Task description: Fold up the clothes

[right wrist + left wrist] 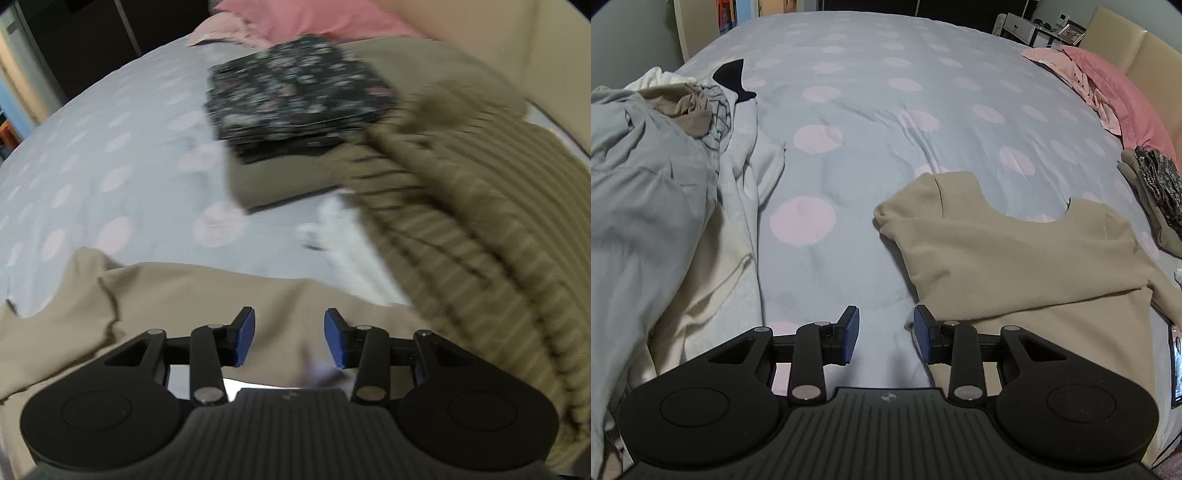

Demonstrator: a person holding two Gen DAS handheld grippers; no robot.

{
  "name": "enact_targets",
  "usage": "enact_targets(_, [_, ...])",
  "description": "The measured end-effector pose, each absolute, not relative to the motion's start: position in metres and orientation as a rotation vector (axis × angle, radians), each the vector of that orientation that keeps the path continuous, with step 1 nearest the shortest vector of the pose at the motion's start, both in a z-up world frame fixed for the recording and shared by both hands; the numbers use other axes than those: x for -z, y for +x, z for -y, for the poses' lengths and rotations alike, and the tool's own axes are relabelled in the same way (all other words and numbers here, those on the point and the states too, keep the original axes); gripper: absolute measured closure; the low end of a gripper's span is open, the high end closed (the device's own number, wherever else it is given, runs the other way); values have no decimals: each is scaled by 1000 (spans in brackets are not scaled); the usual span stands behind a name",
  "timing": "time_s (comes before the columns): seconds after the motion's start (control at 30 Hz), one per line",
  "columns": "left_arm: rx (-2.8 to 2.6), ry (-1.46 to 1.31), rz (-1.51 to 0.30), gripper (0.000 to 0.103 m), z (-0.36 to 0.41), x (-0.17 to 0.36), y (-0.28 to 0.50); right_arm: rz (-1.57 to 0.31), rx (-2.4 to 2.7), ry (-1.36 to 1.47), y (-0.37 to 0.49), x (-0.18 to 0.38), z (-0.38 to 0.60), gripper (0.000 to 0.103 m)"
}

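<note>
A messy pile of grey and cream clothes (657, 192) waits on the left of the spotty blue bed cover (849, 110). The left gripper (885, 334) hangs open, holding nothing. The soft tan top (1015, 258) lies spread flat, probably ready for folding. The right gripper (289, 338) is open too, above the top.

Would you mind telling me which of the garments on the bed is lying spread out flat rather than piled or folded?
The beige top by the left tool: it lies open with its neckline showing, while the grey and cream clothes are heaped and the floral piece is folded.
</note>
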State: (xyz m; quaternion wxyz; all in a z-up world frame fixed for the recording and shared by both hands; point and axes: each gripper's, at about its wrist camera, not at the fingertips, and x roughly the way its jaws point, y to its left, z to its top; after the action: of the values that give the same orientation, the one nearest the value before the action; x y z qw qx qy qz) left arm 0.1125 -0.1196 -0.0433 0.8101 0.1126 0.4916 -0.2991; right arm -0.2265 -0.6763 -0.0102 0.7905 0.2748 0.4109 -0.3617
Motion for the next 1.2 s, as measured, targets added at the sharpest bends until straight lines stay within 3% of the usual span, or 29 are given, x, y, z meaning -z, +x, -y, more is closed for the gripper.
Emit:
enact_targets(0.2, [642, 235, -1040, 72, 124, 42, 108, -828, 826, 698, -265, 7, 685, 56])
enact_targets(0.37, [655, 236, -1032, 63, 129, 42, 104, -815, 851, 700, -274, 4, 680, 39])
enact_targets(0.53, [662, 252, -1028, 63, 132, 43, 101, -794, 888, 780, -283, 6, 677, 39])
enact_targets(0.73, [660, 253, -1042, 63, 135, 46, 102, -801, 947, 570, -285, -11, 661, 39])
enact_targets(1.0, [681, 259, -1039, 62, 138, 45, 98, -929, 916, 445, -279, 11, 658, 40])
enact_targets(1.03, [677, 261, -1040, 62, 138, 45, 98, -948, 923, 432, -278, 14, 659, 44])
enact_targets(1.1, [672, 262, -1042, 62, 138, 46, 98, -984, 953, 422, -280, 22, 663, 62])
enact_targets(1.13, [670, 262, -1043, 62, 138, 46, 98, -991, 962, 431, -282, 24, 664, 74])
enact_targets(1.17, [670, 261, -1044, 62, 137, 46, 98, -992, 967, 448, -286, 26, 666, 96])
enact_targets(1.2, [670, 260, -1044, 62, 137, 45, 98, -985, 969, 465, -289, 26, 667, 100])
